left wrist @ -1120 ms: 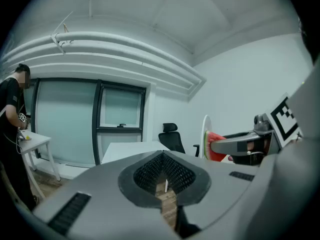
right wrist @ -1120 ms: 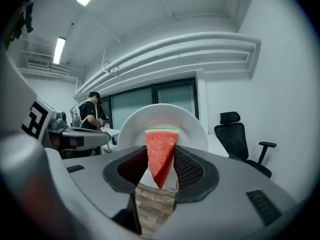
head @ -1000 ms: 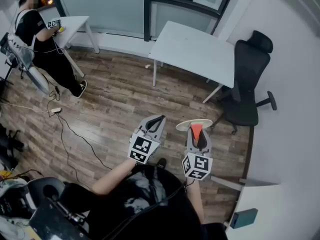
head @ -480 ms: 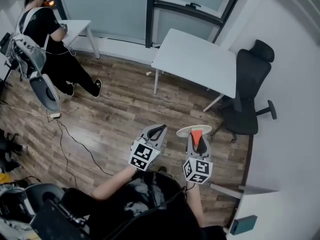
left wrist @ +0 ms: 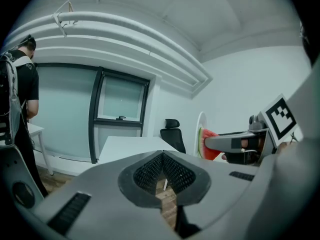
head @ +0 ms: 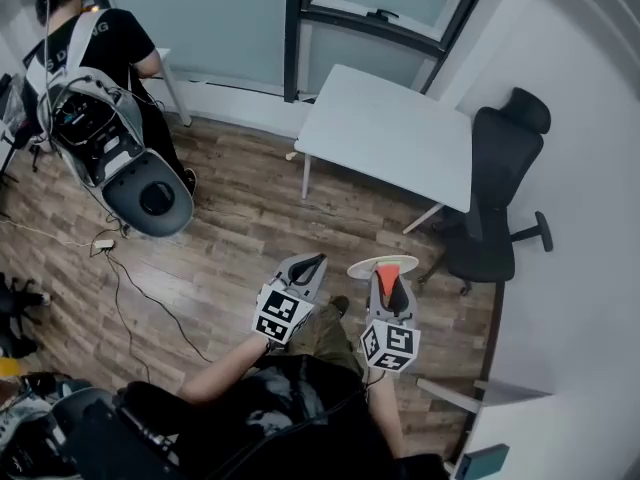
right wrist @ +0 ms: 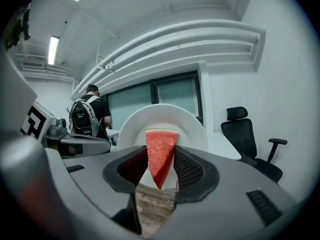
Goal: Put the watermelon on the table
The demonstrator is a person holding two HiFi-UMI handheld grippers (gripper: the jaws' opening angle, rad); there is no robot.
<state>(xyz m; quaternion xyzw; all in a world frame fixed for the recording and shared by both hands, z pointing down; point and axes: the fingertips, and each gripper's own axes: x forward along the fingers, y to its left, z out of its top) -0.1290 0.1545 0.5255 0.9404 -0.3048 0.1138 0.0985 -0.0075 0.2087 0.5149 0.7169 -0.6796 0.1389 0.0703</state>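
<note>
A red watermelon slice (right wrist: pixel 161 154) lies on a white plate (right wrist: pixel 165 115). My right gripper (right wrist: pixel 161 152) is shut on the plate's near edge, with the slice's tip between its jaws. In the head view the plate (head: pixel 365 267) and slice (head: pixel 388 267) are held level over the wood floor, a short way in front of the white table (head: pixel 390 133). My left gripper (head: pixel 315 261) hangs just left of the plate, shut and holding nothing. The left gripper view shows the left gripper's pads (left wrist: pixel 150 171) pressed together and the slice (left wrist: pixel 209 144) off to the right.
A black office chair (head: pixel 495 198) stands right of the table. A person with a large backpack (head: pixel 110 138) stands at the far left by another white desk (head: pixel 165 63). Cables (head: pixel 130 278) trail on the floor at left. A white desk corner (head: pixel 510 418) is at bottom right.
Both grippers have crept forward with the plate and slice still held. The person at the left has turned away, and the backpack now shows much larger.
</note>
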